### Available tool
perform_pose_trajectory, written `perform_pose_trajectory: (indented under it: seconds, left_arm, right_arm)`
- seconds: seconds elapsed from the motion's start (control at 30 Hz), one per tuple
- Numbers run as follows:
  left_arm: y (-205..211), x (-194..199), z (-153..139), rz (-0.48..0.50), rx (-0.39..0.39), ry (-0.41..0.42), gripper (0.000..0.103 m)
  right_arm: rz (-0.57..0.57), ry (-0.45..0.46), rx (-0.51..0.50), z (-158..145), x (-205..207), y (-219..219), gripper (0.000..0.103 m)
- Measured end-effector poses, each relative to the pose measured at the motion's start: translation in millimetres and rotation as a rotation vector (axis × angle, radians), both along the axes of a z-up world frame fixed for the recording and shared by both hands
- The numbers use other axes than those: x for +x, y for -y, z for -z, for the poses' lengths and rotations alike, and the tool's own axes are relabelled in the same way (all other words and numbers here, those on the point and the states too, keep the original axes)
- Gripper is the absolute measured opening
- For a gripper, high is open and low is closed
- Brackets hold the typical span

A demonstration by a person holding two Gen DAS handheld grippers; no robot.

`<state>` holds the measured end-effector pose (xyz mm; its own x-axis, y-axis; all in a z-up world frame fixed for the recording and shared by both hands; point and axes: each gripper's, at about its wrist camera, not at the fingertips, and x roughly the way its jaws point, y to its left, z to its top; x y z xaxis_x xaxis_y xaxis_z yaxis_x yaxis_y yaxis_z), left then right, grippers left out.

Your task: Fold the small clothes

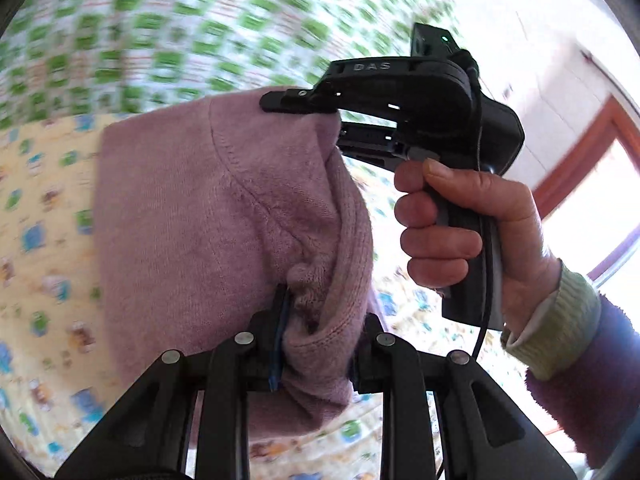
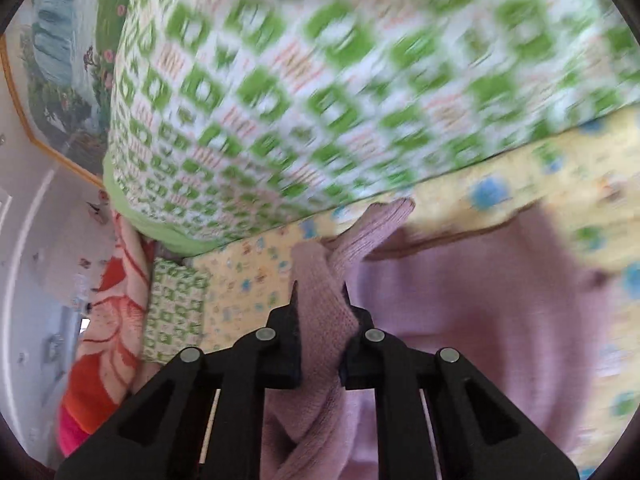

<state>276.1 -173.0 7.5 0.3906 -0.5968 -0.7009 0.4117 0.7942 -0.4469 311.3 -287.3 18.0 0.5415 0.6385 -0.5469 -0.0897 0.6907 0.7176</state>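
A small mauve knit sweater (image 1: 208, 216) hangs in the air above the yellow patterned bedsheet (image 1: 40, 208). My left gripper (image 1: 316, 320) is shut on a bunched edge of it. My right gripper (image 1: 304, 100), held in a hand (image 1: 472, 236), is shut on the sweater's upper edge in the left wrist view. In the right wrist view my right gripper (image 2: 320, 312) is shut on a fold of the sweater (image 2: 480, 320), whose body spreads to the right over the sheet (image 2: 540, 176). Both views are motion-blurred.
A folded green-and-white checked quilt (image 2: 320, 80) lies on the bed behind the sweater, also in the left wrist view (image 1: 180, 32). An orange floral blanket (image 2: 108, 320) and a small green checked pillow (image 2: 172, 312) lie at left. A framed picture (image 2: 60, 60) hangs on the wall.
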Motion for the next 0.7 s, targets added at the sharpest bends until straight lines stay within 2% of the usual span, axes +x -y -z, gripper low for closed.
perform_pose_trajectory:
  seconds: [0.13, 0.3, 0.37, 0.47, 0.53, 0.63, 0.7]
  left_arm:
    - [37, 0, 24, 0.056, 0.03, -0.051, 0.024]
    - [58, 1, 48, 0.081, 0.069, -0.098, 0.024]
    - [61, 7, 48, 0.08, 0.071, -0.1, 0.024]
    - [61, 15, 46, 0.072, 0.064, -0.096, 0.024]
    - [64, 20, 45, 0.068, 0.06, -0.098, 0.024]
    - [72, 21, 53, 0.076, 0.069, -0.102, 0.026]
    - [78, 19, 61, 0.098, 0.081, -0.119, 0.03]
  right_arm:
    - [0.092, -0.078, -0.046, 28, -18, 43, 0.014]
    - [0.16, -0.145, -0.029, 63, -34, 70, 0.014]
    - [0.158, -0.144, -0.028, 64, -34, 71, 0.014]
    - [0.131, -0.083, -0.043, 52, -30, 66, 0.014]
    - [0.113, -0.043, -0.09, 43, -26, 60, 0.014]
    - [0.118, -0.057, -0.119, 49, -22, 65, 0.014]
    - [0.133, -0.101, -0.143, 63, -20, 70, 0.014]
